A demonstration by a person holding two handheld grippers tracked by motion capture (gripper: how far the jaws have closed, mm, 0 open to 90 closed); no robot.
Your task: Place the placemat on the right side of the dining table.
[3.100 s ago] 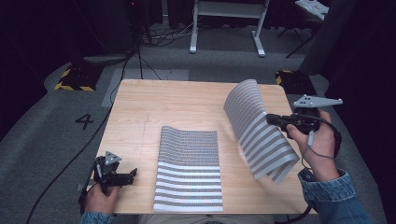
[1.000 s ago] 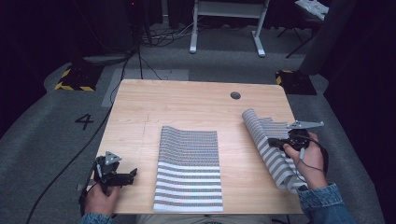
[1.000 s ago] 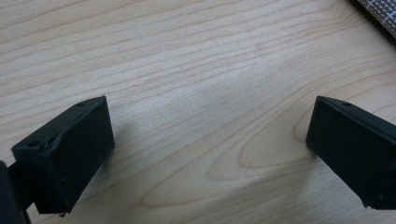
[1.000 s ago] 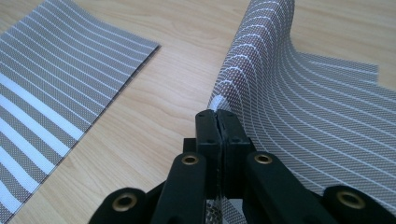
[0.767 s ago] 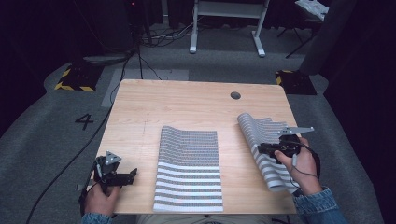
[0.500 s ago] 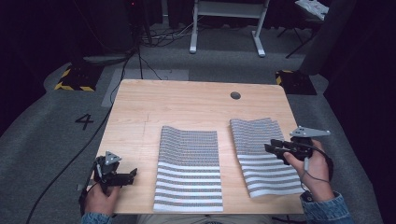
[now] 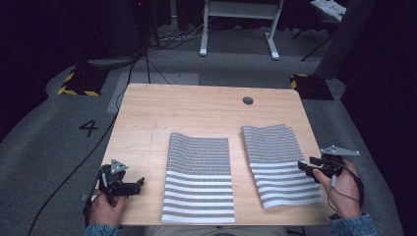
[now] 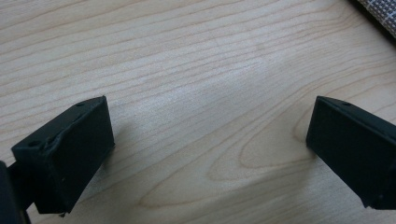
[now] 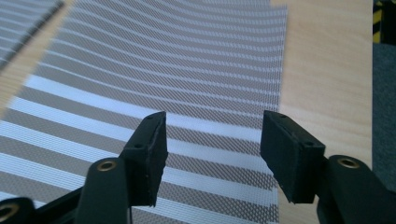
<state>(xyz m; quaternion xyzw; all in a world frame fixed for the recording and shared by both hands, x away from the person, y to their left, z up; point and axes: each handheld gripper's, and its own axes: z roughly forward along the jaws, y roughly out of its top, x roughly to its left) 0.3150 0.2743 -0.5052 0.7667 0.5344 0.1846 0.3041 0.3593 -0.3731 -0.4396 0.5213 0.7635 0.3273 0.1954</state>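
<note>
Right placemat (image 7: pixel 280 164): striped woven mat lying on the right part of the bench, slightly skewed, its far edge a little wavy and not fully flat; it lies beside the other mat, apart from it, with a strip of bare wood between. It looks just set down, laid out as the second of a matching pair.
Bench (image 7: pixel 196 108): light wooden top with a small round hole near the far right corner; it carries both mats, and its far half is bare, so there is room to straighten either one.
Middle placemat (image 7: pixel 199 177): same stripe pattern, lying flat and square to the near edge, probably the reference that the right one is being lined up with.
Right claw (image 7: pixel 306 168): at the right edge of the right placemat, held in the person's right hand. Its jaws have just been opening and now stand spread; in the right gripper view (image 9: pixel 212 154) the striped weave shows below and beyond them, nothing pinched, the pads clear of the cloth. My reading is that it has let the mat go.
Left claw (image 7: pixel 137 184): near the bench's near left corner, well apart from both mats. In the left gripper view (image 8: pixel 205 140) the jaws are spread wide over bare wood, holding nothing; seemingly parked while the right one works.
</note>
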